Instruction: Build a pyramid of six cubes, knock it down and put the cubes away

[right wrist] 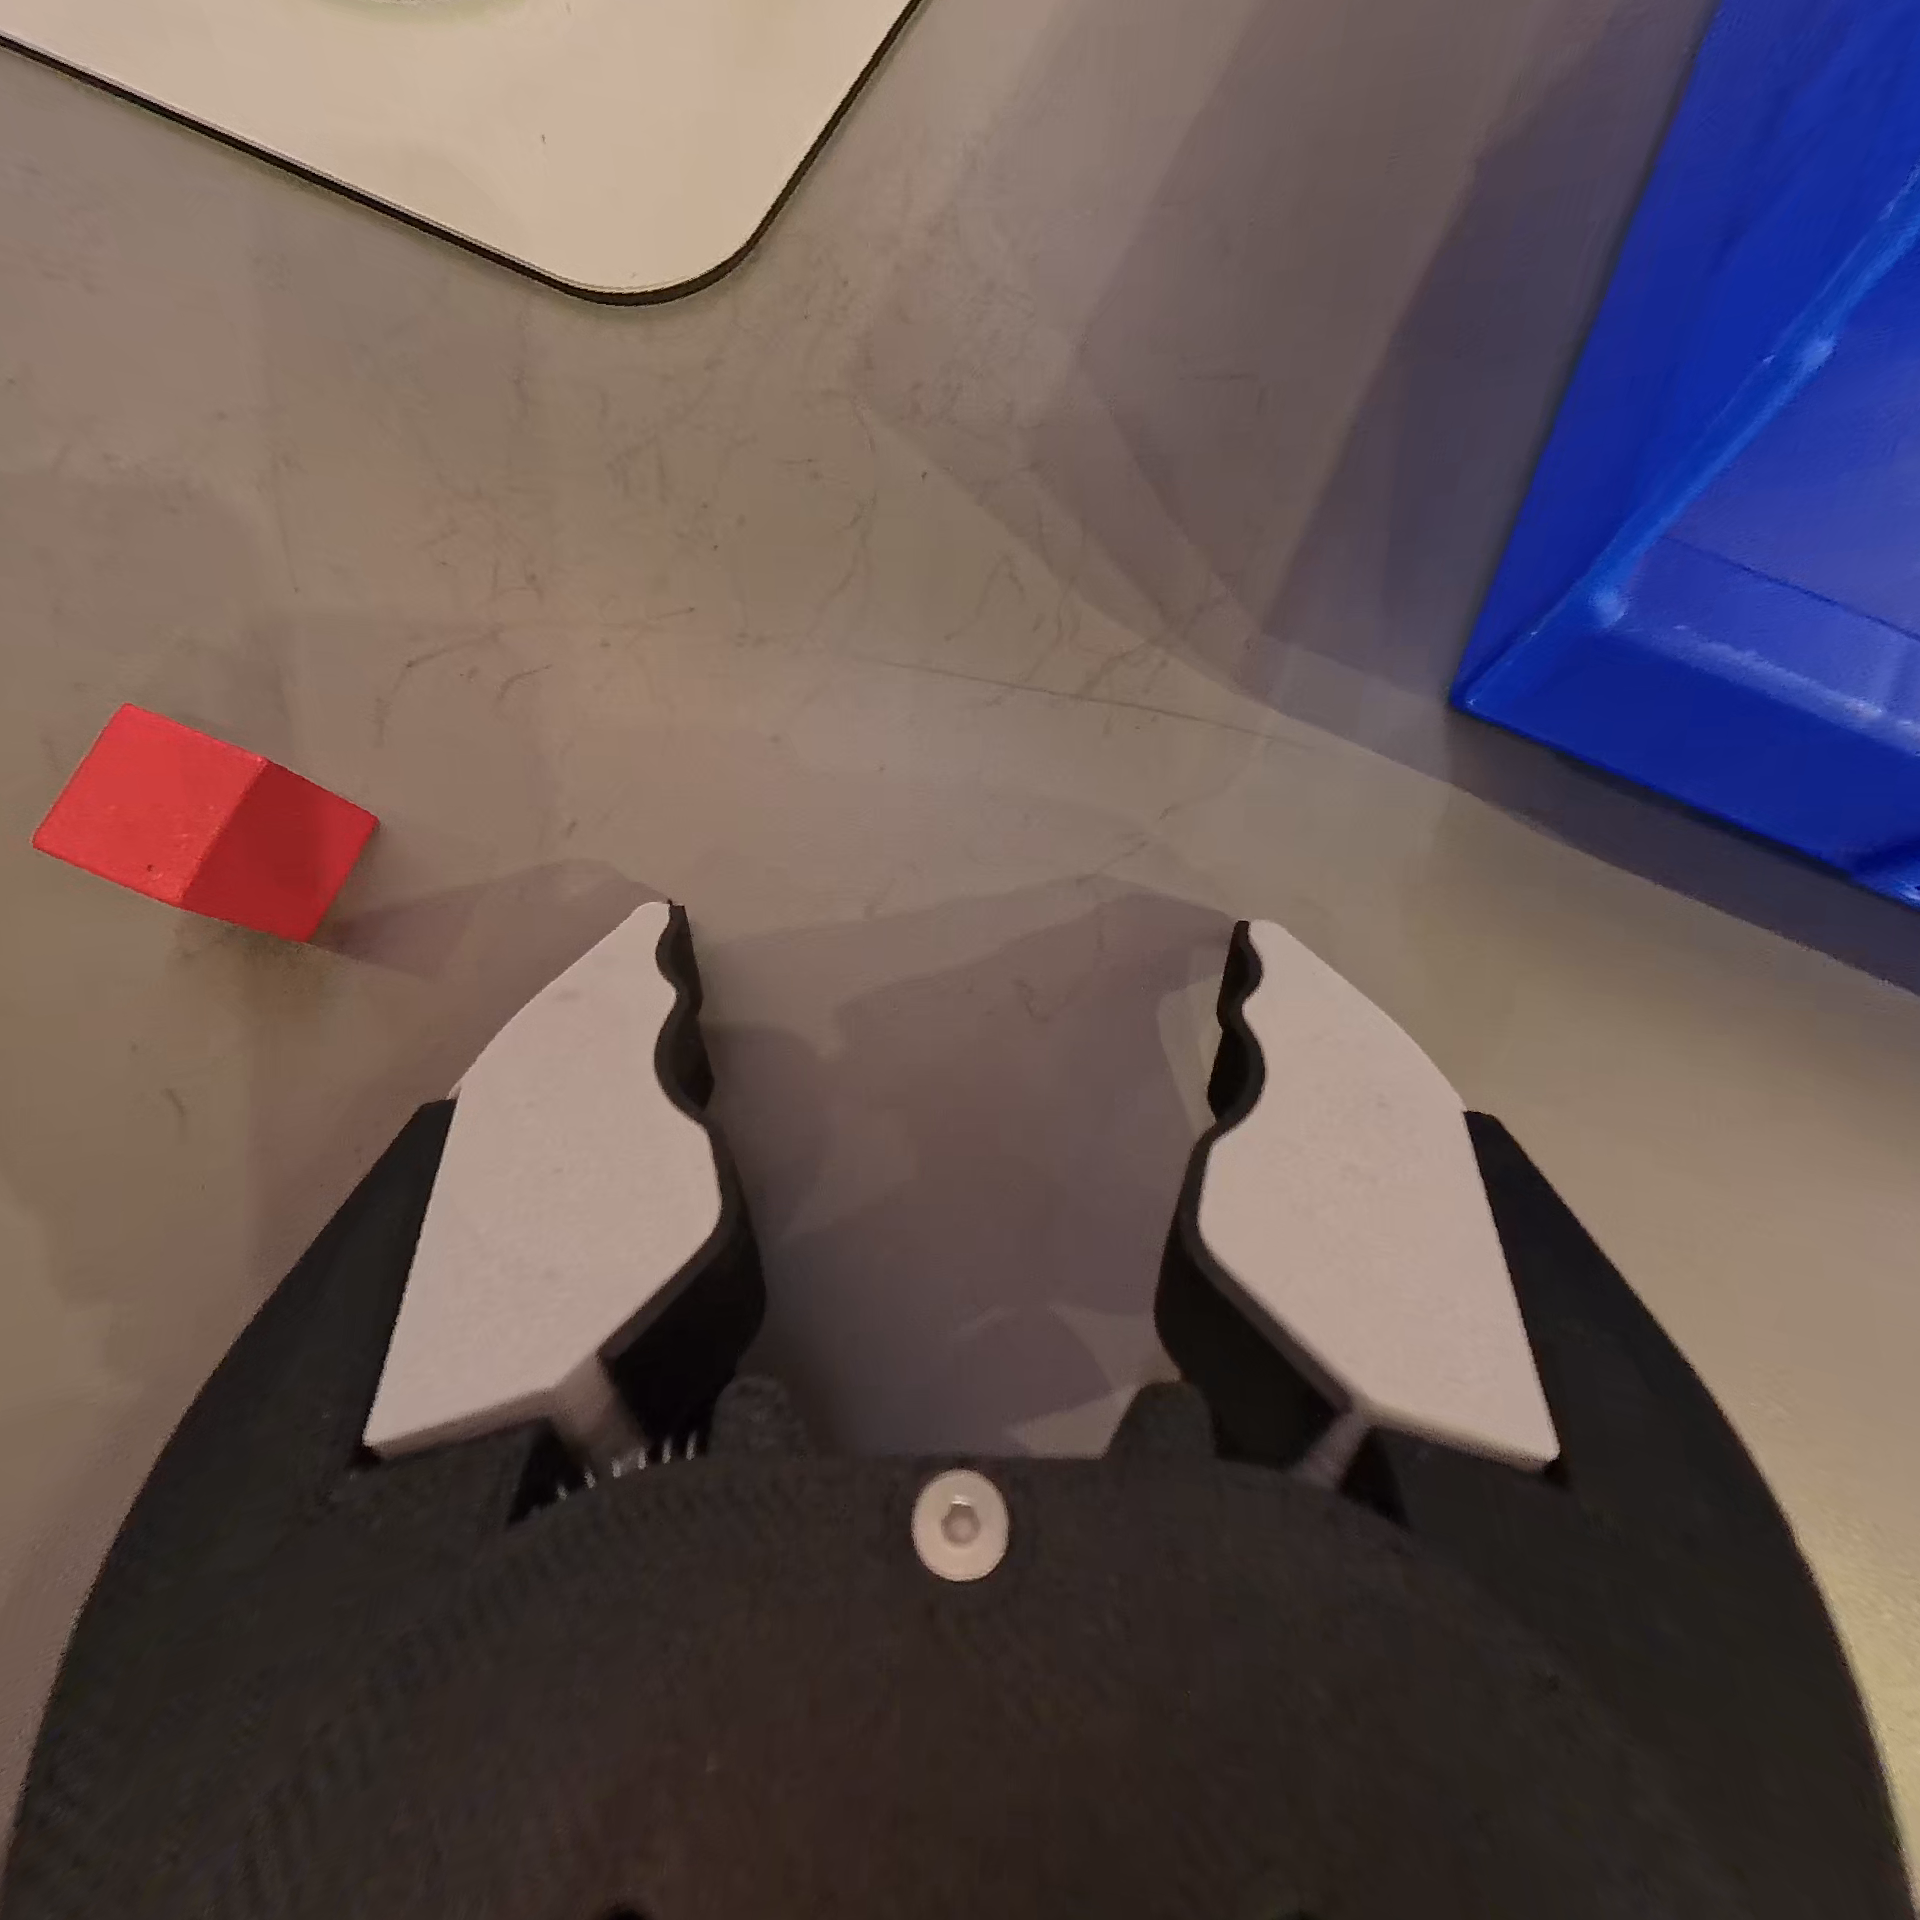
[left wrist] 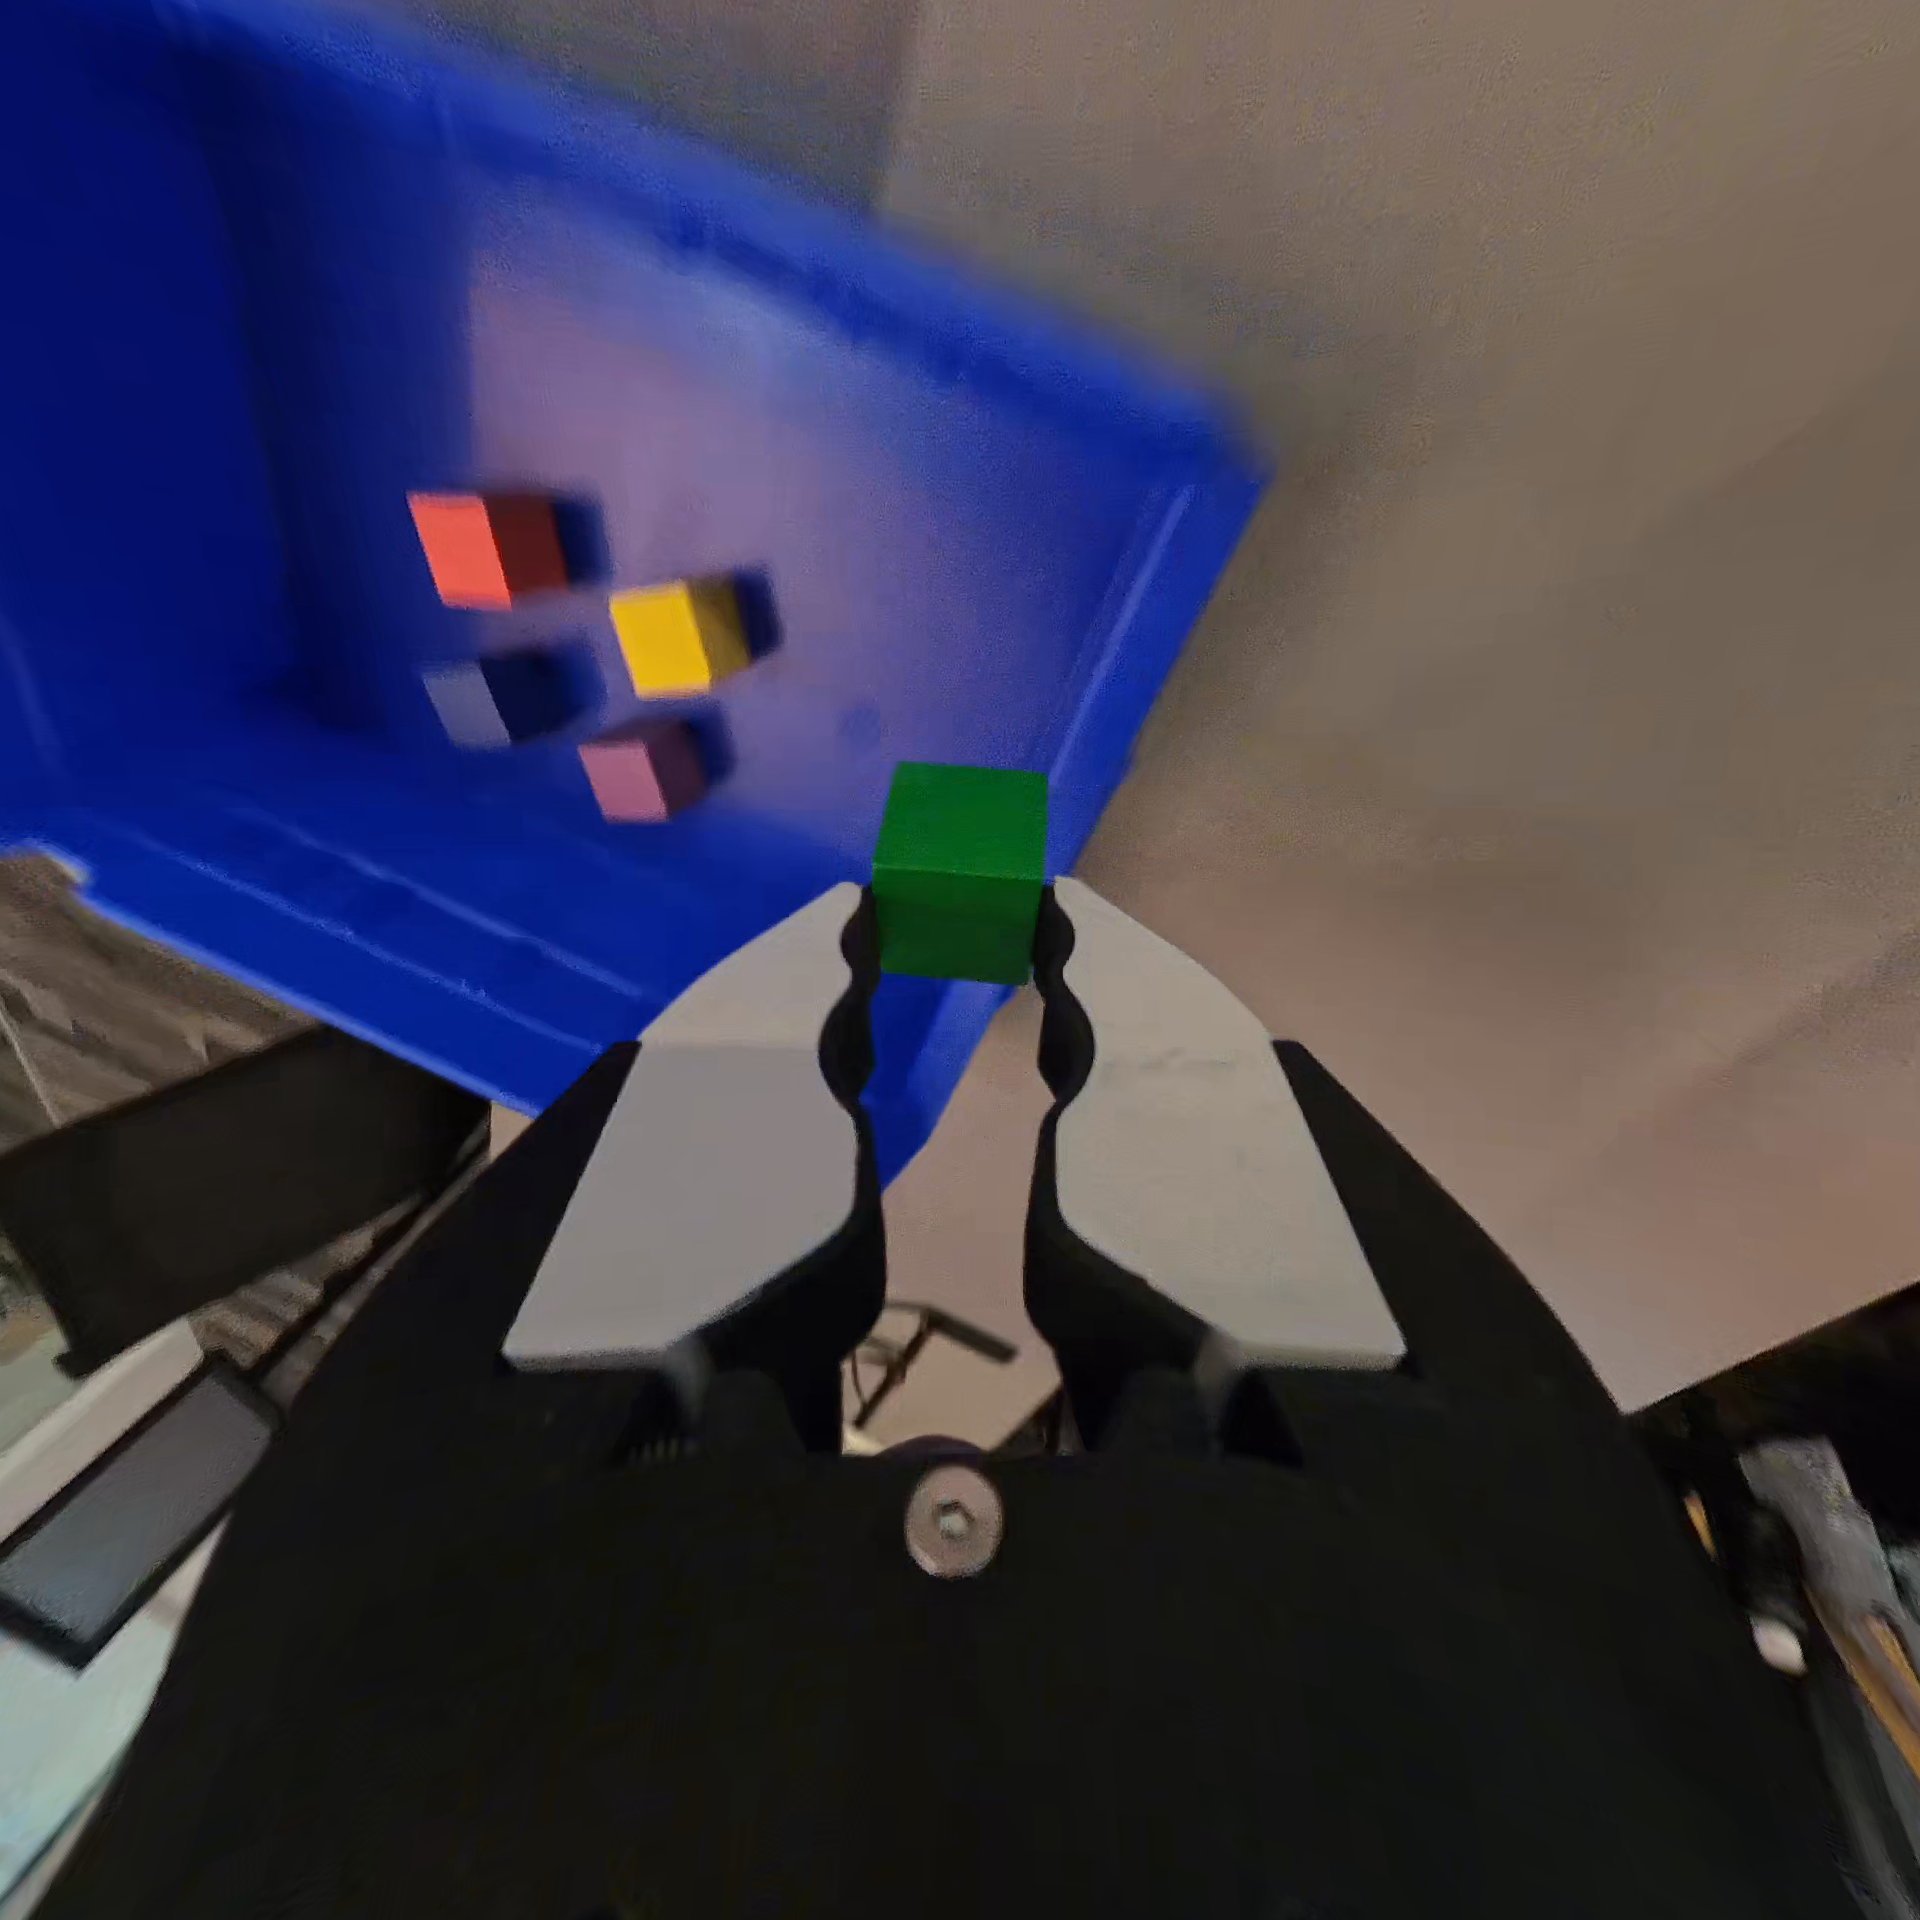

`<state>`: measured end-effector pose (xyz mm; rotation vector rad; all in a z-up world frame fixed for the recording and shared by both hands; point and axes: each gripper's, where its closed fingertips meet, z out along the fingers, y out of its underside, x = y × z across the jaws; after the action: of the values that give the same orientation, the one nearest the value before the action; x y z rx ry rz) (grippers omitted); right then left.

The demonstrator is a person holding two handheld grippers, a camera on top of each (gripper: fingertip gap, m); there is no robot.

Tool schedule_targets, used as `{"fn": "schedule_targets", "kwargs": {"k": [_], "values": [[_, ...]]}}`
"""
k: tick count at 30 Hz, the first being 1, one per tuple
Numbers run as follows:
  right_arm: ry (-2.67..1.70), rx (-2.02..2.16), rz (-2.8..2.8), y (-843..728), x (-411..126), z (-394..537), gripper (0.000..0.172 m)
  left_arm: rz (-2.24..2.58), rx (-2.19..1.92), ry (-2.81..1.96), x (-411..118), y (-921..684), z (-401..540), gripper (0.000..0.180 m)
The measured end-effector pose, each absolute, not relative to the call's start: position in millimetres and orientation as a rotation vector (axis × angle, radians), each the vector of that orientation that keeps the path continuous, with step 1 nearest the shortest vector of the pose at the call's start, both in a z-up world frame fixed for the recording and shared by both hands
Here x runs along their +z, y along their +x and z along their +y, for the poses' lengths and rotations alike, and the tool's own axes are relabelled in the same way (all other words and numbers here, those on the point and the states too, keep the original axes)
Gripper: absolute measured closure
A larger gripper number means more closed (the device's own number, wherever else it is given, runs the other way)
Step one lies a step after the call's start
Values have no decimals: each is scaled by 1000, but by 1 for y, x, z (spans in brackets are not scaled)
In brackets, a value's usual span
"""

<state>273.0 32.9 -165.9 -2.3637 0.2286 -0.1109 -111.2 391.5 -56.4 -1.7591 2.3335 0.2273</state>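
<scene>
left gripper: clamped on the green cube, both black pads pressed flat against its sides, right at the fingertips. Cube sticks out a bit past the tips.

blue bin: sits beyond the left fingers and off to their left. The green cube hangs over its near corner, just inside the rim as far as I can see. Pretty blurry in this view.

cubes in the bin: four of them well ahead and left of the left fingertips. An orange-red cube farthest, a yellow cube just right of it, a dark blue cube and a pink cube nearest the fingers. All close together, none stacked.

right gripper: fingers spread wide, nothing between them, just bare table.

red cube: lying on the table just left of the right gripper's left fingertip, apart from it.

blue bin, right wrist view: ahead and to the right of the right fingers, only a corner showing.

white board: far ahead-left of the right fingers, rounded corner, flat on the table.
</scene>
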Motion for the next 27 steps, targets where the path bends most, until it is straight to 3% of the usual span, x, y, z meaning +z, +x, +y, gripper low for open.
{"fn": "schedule_targets", "kwargs": {"k": [5, 12, 19, 27], "values": [[-2363, -110, 227, 273, -166, 33, 76, 2294, -144, -1610, -31, -37, 281, 153], [-2363, -109, 225, 274, -166, 32, 76, 2306, -679, -1486, -78, 51, 158, 153], [-2363, -108, 224, 274, -166, 31, 77, 2294, -891, -1456, -121, 106, 101, 153], [-2363, -107, 225, 274, -165, 31, 76, 2354, -849, -1425, -157, 122, 84, 153]]}}
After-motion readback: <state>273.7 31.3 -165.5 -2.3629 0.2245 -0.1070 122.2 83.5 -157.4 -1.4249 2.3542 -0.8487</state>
